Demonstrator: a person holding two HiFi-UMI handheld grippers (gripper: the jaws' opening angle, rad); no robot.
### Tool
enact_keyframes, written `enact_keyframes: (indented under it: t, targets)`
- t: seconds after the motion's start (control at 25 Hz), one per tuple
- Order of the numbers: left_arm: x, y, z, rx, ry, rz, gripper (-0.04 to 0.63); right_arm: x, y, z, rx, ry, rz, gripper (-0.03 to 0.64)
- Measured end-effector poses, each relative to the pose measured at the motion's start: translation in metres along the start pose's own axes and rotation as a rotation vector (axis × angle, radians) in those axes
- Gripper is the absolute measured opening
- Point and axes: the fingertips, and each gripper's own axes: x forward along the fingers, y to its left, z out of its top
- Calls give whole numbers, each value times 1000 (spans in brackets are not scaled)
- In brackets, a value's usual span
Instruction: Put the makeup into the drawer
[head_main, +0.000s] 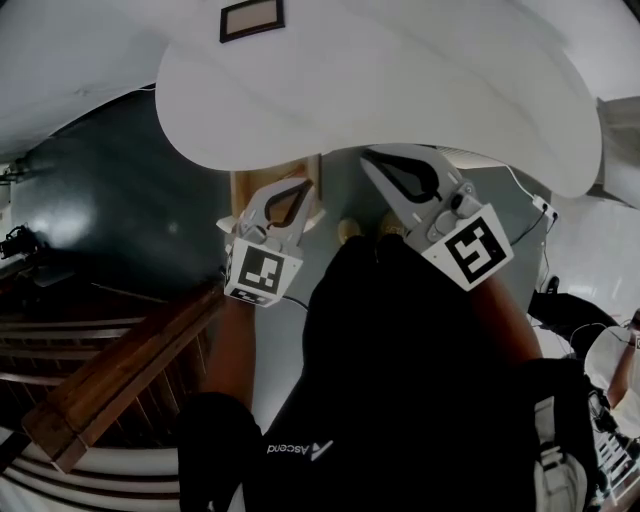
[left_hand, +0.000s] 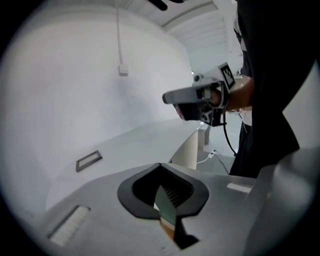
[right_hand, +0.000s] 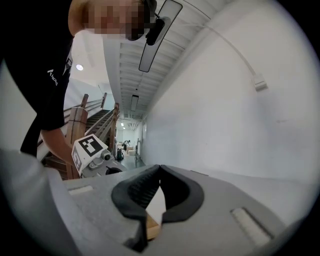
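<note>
No makeup and no drawer show in any view. Both grippers are raised in front of the person's black shirt, near the edge of a white round table (head_main: 400, 90). My left gripper (head_main: 306, 184) has its jaws together with nothing between them; its own view shows the shut tips (left_hand: 160, 165) over the white tabletop (left_hand: 125, 145). My right gripper (head_main: 366, 153) is higher and to the right, also shut and empty, and its tips (right_hand: 159, 168) point along a white wall. Each gripper shows in the other's view: the right gripper (left_hand: 200, 100) and the left gripper (right_hand: 92, 152).
A small dark-framed rectangle (head_main: 251, 19) lies flat on the tabletop, seen also as a frame (left_hand: 89, 161). A wooden piece (head_main: 275, 190) stands under the table edge. A ribbed white pedestal (left_hand: 189, 150) and a cable (left_hand: 212, 155) are below. A wooden stair rail (head_main: 120, 370) runs at left.
</note>
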Motion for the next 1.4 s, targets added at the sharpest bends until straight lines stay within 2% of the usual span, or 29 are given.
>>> enact_keyframes:
  t: [0.24,0.44,0.64,0.92,1.08,1.4]
  targets:
    - [-11,3,65,-21,-199,69,11,-20,-3,10,-17,-36,-26,3]
    - [-30,12,113,-158,-367,149,11,-34,-5,24,-16,-82,-44,3]
    - [-38,15,152,-208,-490,180,11,-42,-9,44,3,-143,-48,3]
    - [-33,12,185,-183,-556,158,11,-51,-25,61,34,-204,-69,3]
    - [-35,13,196,-169,-575,164,11,-57,-34,69,17,-242,-90,3]
    - [-36,14,201,-160,-591,161,11,-59,-33,72,13,-222,-97,3]
